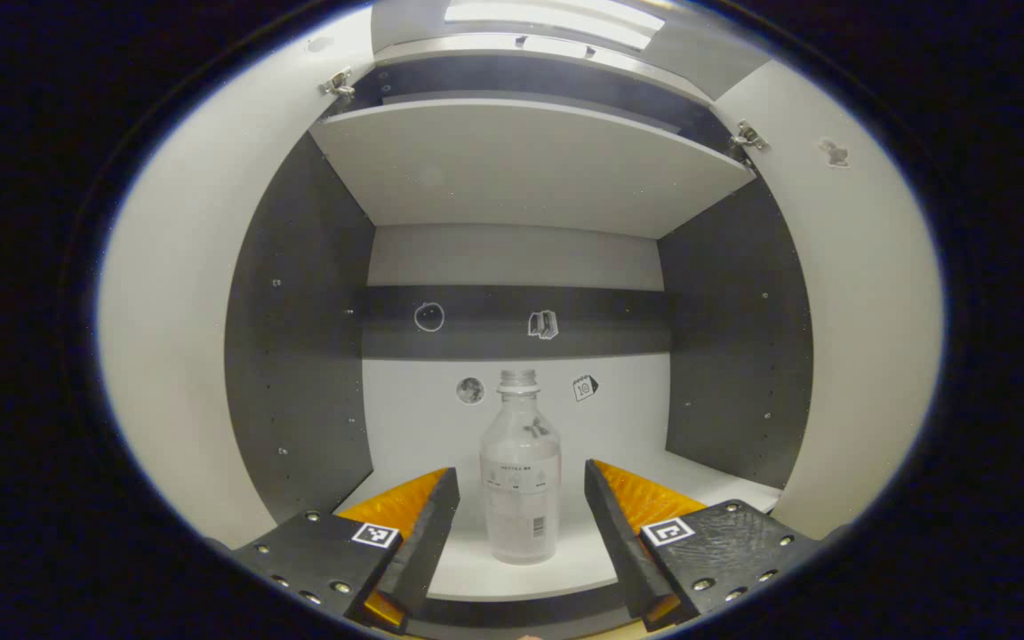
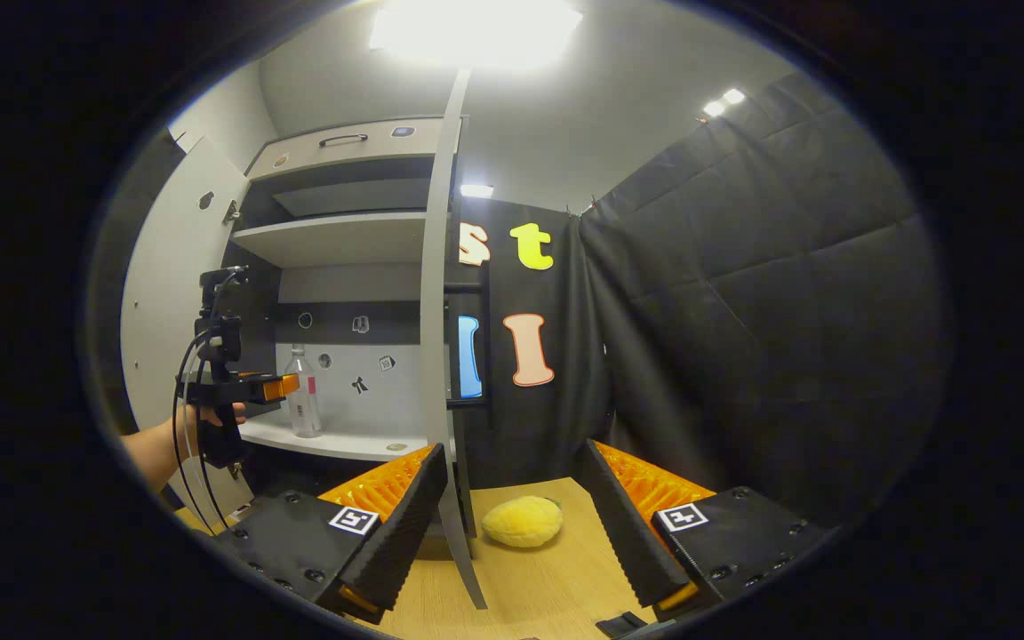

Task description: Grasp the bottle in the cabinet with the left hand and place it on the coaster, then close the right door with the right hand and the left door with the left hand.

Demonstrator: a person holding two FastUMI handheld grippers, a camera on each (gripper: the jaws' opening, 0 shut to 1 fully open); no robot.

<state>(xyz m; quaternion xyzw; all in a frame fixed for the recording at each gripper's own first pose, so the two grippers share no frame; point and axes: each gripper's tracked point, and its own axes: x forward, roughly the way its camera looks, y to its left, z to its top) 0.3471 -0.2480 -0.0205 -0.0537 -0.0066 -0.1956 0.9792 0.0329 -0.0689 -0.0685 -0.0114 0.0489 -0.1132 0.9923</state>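
Observation:
A clear plastic bottle [image 1: 519, 471] with a pale label stands upright on the white bottom shelf [image 1: 583, 560] of the open cabinet. My left gripper [image 1: 521, 533] is open, its fingers wide to either side of the bottle and a little short of it. In the right gripper view the same bottle [image 2: 302, 396] stands just past the left gripper [image 2: 288, 387], which a hand [image 2: 210, 418] holds. My right gripper [image 2: 512, 524] is open over the wooden table [image 2: 548, 578], with nothing between its fingers. The right door [image 2: 436, 356] stands open, edge-on just ahead of it.
The left door [image 1: 174, 338] and right door [image 1: 868, 311] stand wide open. An upper shelf [image 1: 521, 160] hangs above the bottle. A yellow lemon-like thing [image 2: 521, 522] lies on the table by the right door's foot. Black cloth [image 2: 743, 311] closes the right side.

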